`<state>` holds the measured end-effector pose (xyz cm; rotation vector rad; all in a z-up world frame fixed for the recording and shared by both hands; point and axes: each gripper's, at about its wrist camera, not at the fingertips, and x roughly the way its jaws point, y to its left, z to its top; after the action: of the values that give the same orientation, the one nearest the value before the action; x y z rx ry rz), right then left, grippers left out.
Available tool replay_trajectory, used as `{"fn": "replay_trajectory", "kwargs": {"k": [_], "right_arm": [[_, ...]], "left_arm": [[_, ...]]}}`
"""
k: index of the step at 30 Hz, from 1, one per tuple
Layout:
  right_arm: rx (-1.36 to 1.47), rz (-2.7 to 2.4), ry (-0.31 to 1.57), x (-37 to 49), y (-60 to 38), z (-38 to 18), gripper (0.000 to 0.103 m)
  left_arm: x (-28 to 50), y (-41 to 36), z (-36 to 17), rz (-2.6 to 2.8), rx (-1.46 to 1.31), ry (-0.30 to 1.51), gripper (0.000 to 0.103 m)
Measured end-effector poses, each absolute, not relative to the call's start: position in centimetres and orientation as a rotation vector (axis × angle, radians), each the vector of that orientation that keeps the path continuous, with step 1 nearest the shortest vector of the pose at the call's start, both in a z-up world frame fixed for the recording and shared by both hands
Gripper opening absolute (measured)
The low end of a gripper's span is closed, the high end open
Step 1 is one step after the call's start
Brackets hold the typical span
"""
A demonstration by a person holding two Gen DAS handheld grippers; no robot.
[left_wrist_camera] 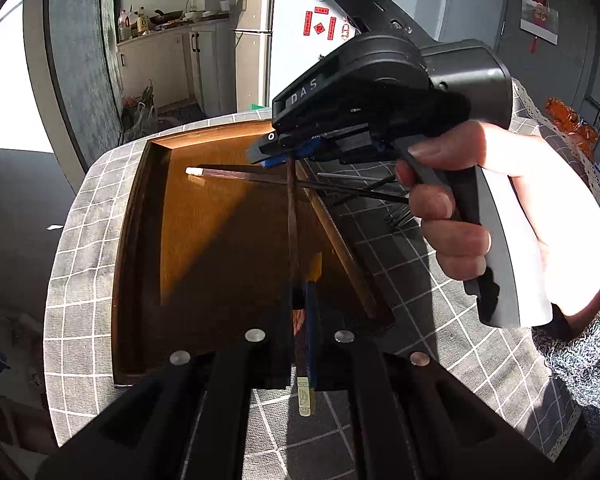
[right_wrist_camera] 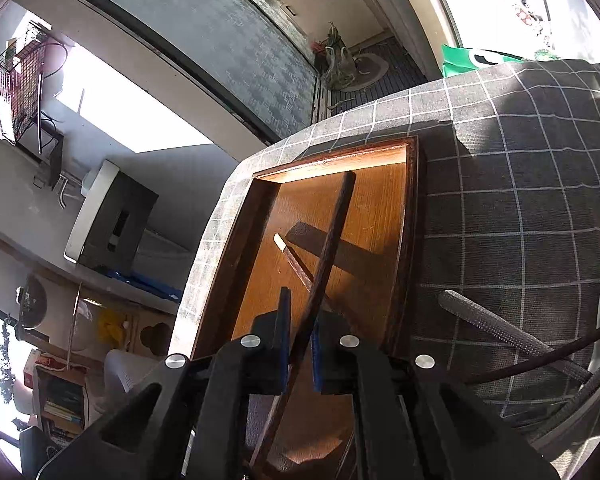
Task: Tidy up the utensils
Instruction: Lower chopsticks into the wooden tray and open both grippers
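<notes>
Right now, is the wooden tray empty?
No: in the right wrist view a white-tipped chopstick lies on the floor of the wooden tray, under the dark chopstick in the right gripper.

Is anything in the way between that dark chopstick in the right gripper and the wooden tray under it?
Nothing visible blocks it. The dark chopstick in the right gripper hangs over the wooden tray, whose floor is mostly bare. Only a pale-tipped chopstick already lies there, crossing beneath it.
</notes>
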<state>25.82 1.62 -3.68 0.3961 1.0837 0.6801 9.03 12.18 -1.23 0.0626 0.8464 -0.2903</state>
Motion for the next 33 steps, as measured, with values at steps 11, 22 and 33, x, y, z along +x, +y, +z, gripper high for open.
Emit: {"fn": "replay_trajectory", "kwargs": {"k": [11,22,33], "right_arm": [[0.412,0.677,1.1,28.8,4.7,-4.6,0.0],[0.131,0.759,1.042,24.7,2.7,-0.7,0.045],[0.044,0.77,1.01,18.8,-5.8,-0.5,0.052]], "left_arm": [[11.1,14.0,0.3,-0.257,-0.018,0.846,0.001],[10.4,11.1,-1.0,-0.303,-0.004,0.875,0.037],[4.7,9.1,-1.2,-0.387,-0.064,0.851,0.063]]}}
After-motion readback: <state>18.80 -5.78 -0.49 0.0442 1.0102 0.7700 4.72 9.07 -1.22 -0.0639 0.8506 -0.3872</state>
